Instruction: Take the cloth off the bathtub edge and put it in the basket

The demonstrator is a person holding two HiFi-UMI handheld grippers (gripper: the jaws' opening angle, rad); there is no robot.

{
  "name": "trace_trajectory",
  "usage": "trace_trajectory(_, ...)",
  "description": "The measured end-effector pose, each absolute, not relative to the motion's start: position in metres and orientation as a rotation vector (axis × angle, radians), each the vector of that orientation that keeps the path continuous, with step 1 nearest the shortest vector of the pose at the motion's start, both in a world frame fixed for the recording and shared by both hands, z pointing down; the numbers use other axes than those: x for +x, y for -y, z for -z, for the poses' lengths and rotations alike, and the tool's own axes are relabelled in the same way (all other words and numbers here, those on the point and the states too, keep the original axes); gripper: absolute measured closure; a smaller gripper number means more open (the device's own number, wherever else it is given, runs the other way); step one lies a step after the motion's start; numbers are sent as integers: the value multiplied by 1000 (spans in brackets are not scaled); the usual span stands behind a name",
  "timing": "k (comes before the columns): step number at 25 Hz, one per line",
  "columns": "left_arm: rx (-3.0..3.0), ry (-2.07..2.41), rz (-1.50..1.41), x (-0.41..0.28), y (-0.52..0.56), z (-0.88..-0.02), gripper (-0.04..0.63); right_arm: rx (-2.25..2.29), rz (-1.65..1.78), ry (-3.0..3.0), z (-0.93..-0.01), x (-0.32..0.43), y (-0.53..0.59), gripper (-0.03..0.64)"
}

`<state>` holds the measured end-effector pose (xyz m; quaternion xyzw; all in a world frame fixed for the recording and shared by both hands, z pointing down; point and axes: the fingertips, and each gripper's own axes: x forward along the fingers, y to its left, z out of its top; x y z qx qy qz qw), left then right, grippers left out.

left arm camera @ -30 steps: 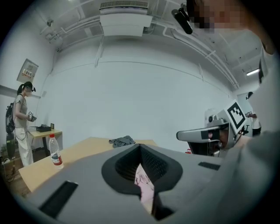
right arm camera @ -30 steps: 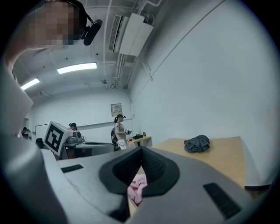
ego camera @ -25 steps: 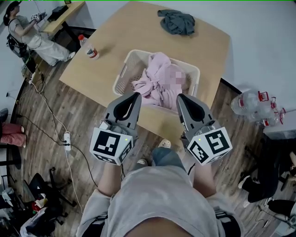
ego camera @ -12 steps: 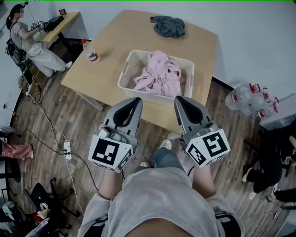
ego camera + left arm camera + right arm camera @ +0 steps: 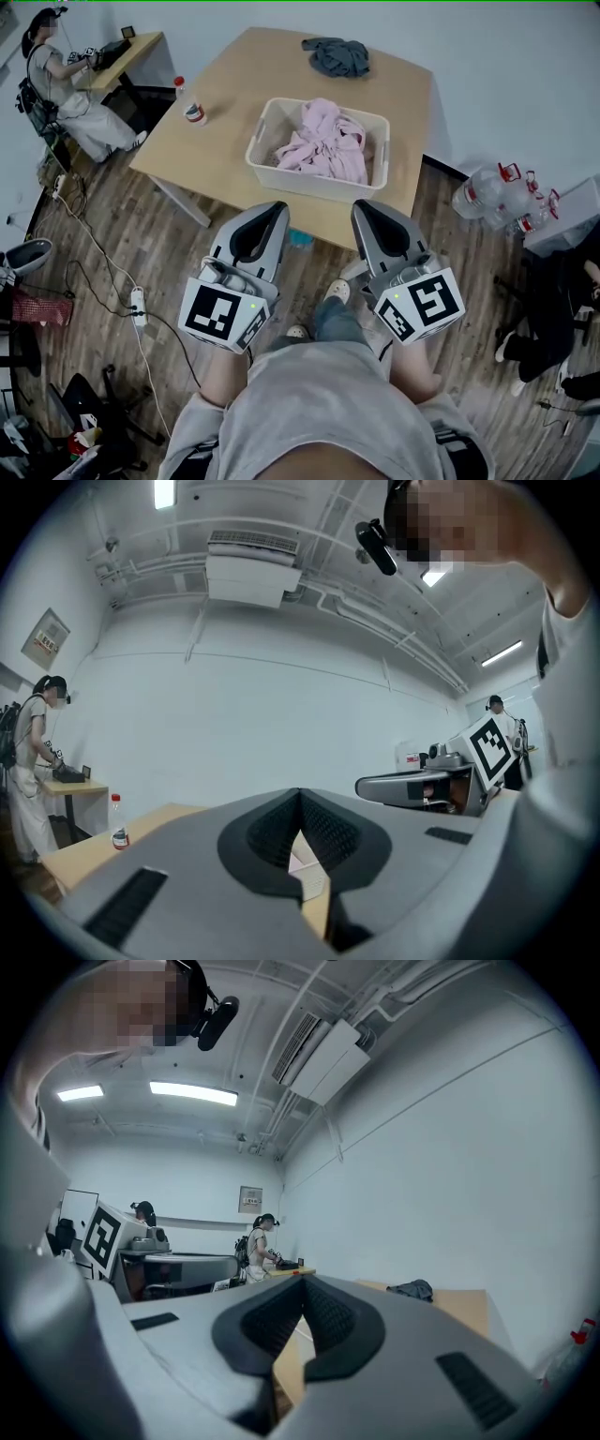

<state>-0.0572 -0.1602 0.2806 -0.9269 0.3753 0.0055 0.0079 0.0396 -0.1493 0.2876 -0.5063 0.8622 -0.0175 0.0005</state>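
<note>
The left gripper (image 5: 273, 210) and the right gripper (image 5: 362, 208) are held side by side close to the body, both aimed forward at the table (image 5: 211, 141). Both pairs of jaws are closed tip to tip, with nothing clamped between them. The pink cloth (image 5: 323, 145) is heaped inside the white basket (image 5: 314, 184) on the table, well apart from both grippers.
</note>
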Motion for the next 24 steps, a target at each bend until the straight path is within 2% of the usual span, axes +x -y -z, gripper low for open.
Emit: trace_trajectory(24,-2912,-1135,-112,-84,103,-271,583,-1585,-8,-2722,-281,7,91,611)
